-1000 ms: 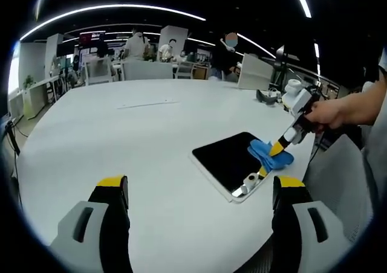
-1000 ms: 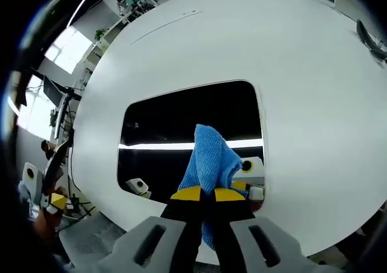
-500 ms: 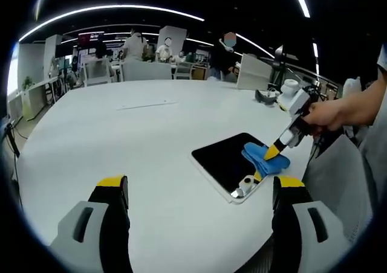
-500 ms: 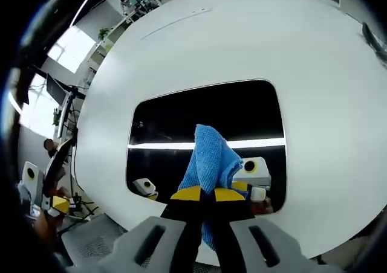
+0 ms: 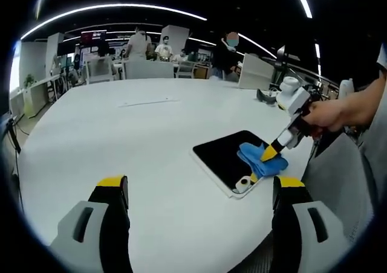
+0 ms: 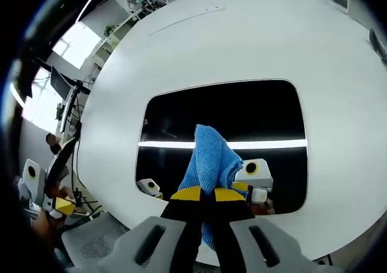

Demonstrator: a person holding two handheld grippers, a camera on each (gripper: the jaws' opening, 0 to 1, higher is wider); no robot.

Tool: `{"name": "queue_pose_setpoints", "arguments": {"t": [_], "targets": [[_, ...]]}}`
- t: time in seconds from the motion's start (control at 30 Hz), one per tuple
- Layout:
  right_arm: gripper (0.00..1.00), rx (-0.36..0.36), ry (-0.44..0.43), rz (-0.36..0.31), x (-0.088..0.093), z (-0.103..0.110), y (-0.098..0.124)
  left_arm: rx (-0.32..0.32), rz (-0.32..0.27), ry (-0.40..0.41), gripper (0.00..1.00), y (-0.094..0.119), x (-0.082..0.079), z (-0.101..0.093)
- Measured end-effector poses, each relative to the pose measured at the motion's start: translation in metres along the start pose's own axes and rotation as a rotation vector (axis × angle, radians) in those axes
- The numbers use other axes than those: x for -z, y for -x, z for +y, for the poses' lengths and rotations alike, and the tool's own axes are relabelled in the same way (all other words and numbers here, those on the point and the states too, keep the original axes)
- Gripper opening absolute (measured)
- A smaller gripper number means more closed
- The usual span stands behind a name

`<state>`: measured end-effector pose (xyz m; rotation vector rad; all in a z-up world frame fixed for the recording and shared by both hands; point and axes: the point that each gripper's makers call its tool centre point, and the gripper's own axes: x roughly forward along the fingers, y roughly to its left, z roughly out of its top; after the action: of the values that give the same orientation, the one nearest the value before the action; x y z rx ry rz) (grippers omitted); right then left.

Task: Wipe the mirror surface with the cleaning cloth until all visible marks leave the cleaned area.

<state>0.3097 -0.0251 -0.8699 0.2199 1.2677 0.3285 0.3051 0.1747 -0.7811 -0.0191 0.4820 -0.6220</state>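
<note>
Right tool (image 6: 205, 194) angled down, clenching blue cloth (image 6: 211, 158) on mirror (image 6: 230, 113); left tool (image 5: 199, 191) released

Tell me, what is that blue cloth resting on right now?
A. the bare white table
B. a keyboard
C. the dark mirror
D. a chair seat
C: the right gripper has its fingers shut on the blue cloth, which lies on the dark mirror, itself flat on the white table.

The right tool (image 6: 207, 194), held in a hand (image 5: 326, 113), is clamped tight; the left tool (image 5: 199, 191) gapes wide.
</note>
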Motion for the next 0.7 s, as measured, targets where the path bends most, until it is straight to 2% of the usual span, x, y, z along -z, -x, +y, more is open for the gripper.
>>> {"name": "queue_pose_setpoints", "arguments": {"t": [0.7], "targets": [[0.0,-0.043,0.063,0.017,0.001,0.039,-0.014,0.002,0.004,-0.014,0.99,-0.004,-0.003,-0.006]]}}
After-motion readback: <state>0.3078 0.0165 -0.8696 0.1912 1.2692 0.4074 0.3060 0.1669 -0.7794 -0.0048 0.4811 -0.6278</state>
